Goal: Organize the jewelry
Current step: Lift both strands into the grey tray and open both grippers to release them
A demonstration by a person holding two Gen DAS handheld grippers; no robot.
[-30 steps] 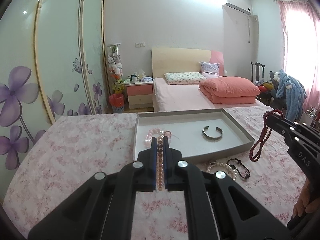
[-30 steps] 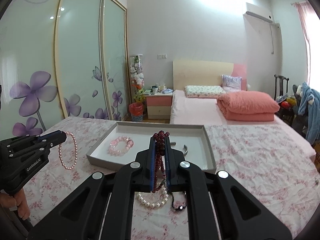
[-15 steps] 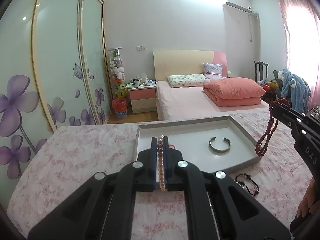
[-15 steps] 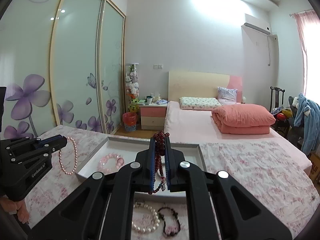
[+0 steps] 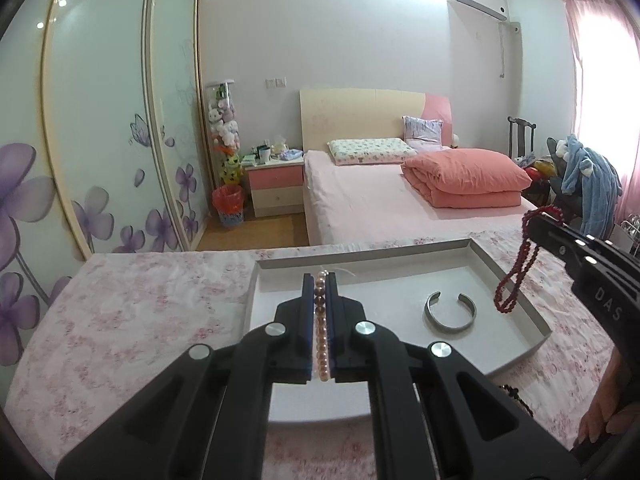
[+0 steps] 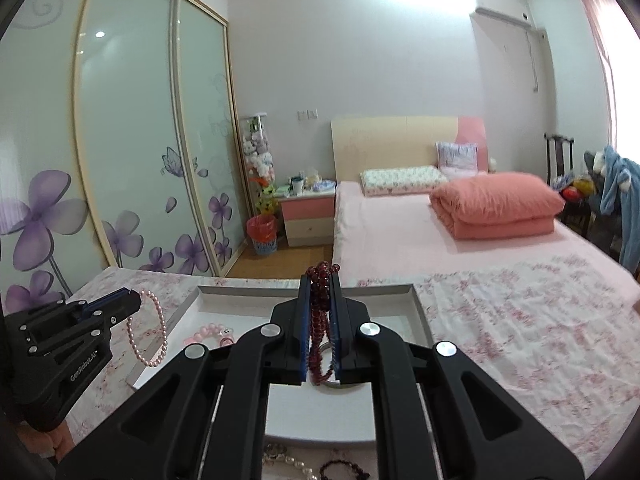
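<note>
Left gripper (image 5: pixel 320 280): closed on a pink pearl bracelet (image 5: pixel 320 320), held over the tray.
Right gripper (image 6: pixel 320 280): clamped on a dark red bead strand (image 6: pixel 318 320), hung above the tray.
Tray (image 5: pixel 500 268): grey, set on a floral bedspread (image 5: pixel 140 320); a silver cuff bangle (image 5: pixel 450 314) is laid inside.
Room: bed (image 5: pixel 380 200), folded salmon quilt (image 5: pixel 464 178), flowered wardrobe doors (image 5: pixel 100 120).

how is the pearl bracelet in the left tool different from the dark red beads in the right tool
The pink pearl bracelet is one pale loop; the dark red bead strand is deep red and hangs doubled. The bracelet's loop is short and round; the red strand hangs longer and narrower. Both dangle from shut tools, left tool and right tool, above the grey tray.
</note>
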